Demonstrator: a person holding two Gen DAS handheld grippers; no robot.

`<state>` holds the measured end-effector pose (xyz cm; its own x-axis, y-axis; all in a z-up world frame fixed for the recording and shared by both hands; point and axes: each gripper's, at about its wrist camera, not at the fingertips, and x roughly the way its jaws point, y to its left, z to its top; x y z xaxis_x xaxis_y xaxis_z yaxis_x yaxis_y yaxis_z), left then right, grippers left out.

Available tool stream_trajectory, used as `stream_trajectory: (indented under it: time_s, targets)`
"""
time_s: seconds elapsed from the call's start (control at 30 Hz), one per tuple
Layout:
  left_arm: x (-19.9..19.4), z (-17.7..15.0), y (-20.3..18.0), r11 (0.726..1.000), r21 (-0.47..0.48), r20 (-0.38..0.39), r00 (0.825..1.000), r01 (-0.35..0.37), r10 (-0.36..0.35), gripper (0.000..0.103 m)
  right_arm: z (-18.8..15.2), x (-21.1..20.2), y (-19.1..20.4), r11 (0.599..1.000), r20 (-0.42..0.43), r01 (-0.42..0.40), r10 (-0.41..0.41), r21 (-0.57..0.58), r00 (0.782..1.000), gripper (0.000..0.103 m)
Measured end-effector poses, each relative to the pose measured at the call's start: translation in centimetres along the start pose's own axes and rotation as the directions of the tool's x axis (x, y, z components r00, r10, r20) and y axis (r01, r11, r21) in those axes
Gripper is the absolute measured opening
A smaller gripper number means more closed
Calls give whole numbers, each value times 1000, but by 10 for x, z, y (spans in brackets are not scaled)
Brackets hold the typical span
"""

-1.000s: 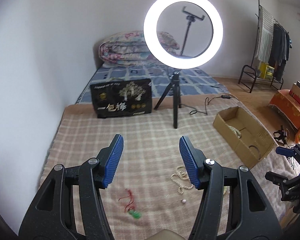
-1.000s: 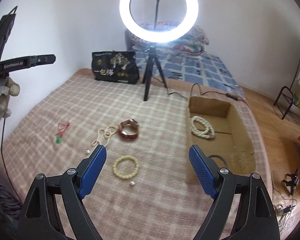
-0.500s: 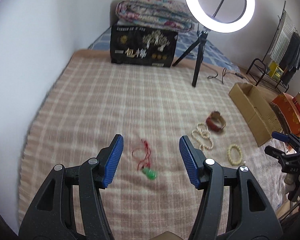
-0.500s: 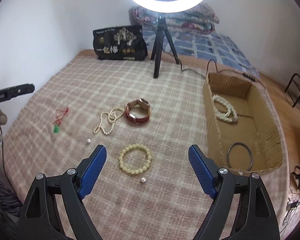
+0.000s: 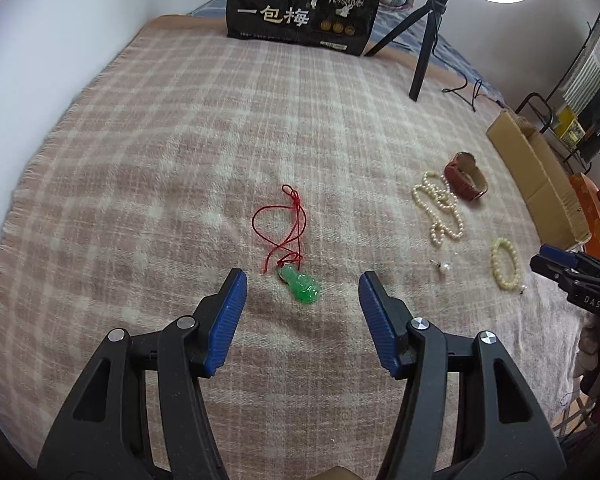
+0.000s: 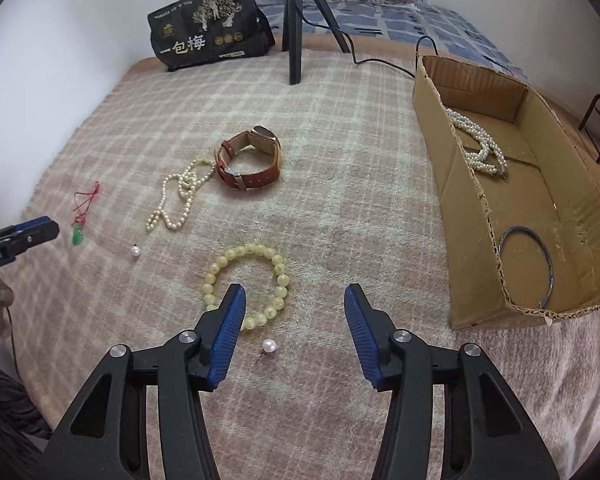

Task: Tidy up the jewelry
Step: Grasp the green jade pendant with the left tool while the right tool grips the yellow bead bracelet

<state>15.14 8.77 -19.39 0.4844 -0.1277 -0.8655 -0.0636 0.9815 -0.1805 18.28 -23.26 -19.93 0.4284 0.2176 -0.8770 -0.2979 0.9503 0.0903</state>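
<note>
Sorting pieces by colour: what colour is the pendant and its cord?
The pendant is bright green, on a red cord; clearest in the left wrist view.

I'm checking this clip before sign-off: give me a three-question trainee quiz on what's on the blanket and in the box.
1. True or false: the watch lies inside the cardboard box.
2. Which item lies between the left gripper fingers? A) yellow bead bracelet B) green pendant C) pearl necklace
3. Fill in: the box holds a pearl strand and a thin metal ____.

Key: 1 false; 2 B; 3 bangle.
</note>
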Motion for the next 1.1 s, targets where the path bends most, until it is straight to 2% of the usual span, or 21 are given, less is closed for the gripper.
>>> stream_trajectory:
  time_s: [0.17, 0.4, 0.67, 0.87, 0.93, 1.0, 1.1]
  targets:
    - [13, 2, -3, 1000, 6, -16, 999, -29, 29, 60, -2, 11, -1, 1000, -28, -13, 13, 2, 1000, 43]
    - [29, 2, -1, 999, 7, -52, 997, -47, 47, 58, -1, 24, 1, 1000, -50, -13, 13, -4, 999, 42]
    - [39, 2, 3, 997, -9, -46, 996, -70, 70, 42, 5, 31, 4, 1000, -56, -5, 5, -6, 998, 42]
    - [38, 3, 14, 996, -43, -41, 997, -75, 73, 16, 4, 33, 4, 1000, -59, -5, 5, -1, 998, 41]
    - [38, 4, 17, 996, -59, -40, 997, -67, 65, 15, 4, 33, 4, 1000, -56, 1, -1, -2, 998, 37]
    - [37, 3, 17, 995, -59, -32, 997, -75, 73, 7, 3, 34, 3, 1000, -53, -7, 7, 4, 999, 30]
    - [37, 3, 16, 995, -57, -26, 997, -81, 79, 6, 3, 35, 1, 1000, -52, -26, 27, 13, 998, 18]
